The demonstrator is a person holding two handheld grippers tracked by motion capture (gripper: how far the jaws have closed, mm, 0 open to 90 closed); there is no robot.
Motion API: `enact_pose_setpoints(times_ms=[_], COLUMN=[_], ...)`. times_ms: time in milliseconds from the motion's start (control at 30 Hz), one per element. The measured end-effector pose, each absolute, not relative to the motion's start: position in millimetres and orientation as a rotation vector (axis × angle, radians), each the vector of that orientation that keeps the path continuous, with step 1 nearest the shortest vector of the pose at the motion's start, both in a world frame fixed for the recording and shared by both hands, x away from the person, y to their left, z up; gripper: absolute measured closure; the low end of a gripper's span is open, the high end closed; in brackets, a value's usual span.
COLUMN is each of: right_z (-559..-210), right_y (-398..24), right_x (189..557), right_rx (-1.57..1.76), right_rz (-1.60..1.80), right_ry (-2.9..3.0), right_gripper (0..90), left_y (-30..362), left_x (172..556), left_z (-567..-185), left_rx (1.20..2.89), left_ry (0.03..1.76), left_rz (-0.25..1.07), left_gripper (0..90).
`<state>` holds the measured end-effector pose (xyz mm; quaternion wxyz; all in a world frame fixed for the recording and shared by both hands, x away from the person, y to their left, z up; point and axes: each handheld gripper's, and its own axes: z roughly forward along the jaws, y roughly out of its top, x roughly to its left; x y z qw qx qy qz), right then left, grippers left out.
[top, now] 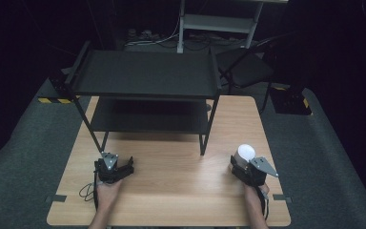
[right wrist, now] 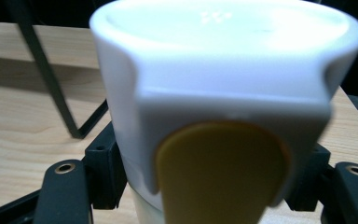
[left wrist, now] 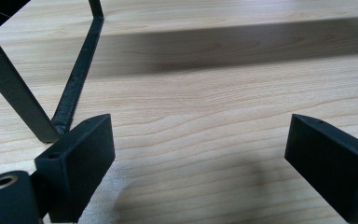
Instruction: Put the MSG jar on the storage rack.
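Observation:
My right gripper [top: 242, 162] is shut on a white round container [top: 245, 152] near the table's right side. In the right gripper view the white container [right wrist: 223, 79] looms close between the black jaws, with a yellow tab [right wrist: 221, 172] on its front; the pads press its lower sides. At the table's left my left gripper [top: 119, 168] rests low over the wood, jaws wide apart. Between the left gripper's fingers [left wrist: 81, 158] lies bare wood, with the gripper [left wrist: 200, 158] open.
A black two-tier metal rack [top: 145, 76] stands at the back half of the wooden table [top: 171, 191]. Its front left leg [left wrist: 9, 88] is close to my left gripper. A dark chair [top: 245, 69] sits beyond the table.

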<state>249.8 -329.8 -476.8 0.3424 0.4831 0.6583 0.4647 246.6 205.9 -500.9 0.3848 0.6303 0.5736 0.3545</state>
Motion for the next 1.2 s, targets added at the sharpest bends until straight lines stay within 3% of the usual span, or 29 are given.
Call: enact_pose_setpoints(times_ms=[600, 1200], right_z=[-435, -368], right_y=[-299, -218], right_x=[233, 298], right_rx=[0.923, 0.772], right_rz=[1.416, 1.607], right_ry=[1.961, 1.986], right_gripper=[30.0, 30.1], left_y=[206, 207], left_x=[247, 247], left_z=[-501, -502], left_rx=[1.604, 1.594], left_ry=[1.458, 1.460], left_rz=[0.901, 0.898], left_gripper=[8.5, 8.5])
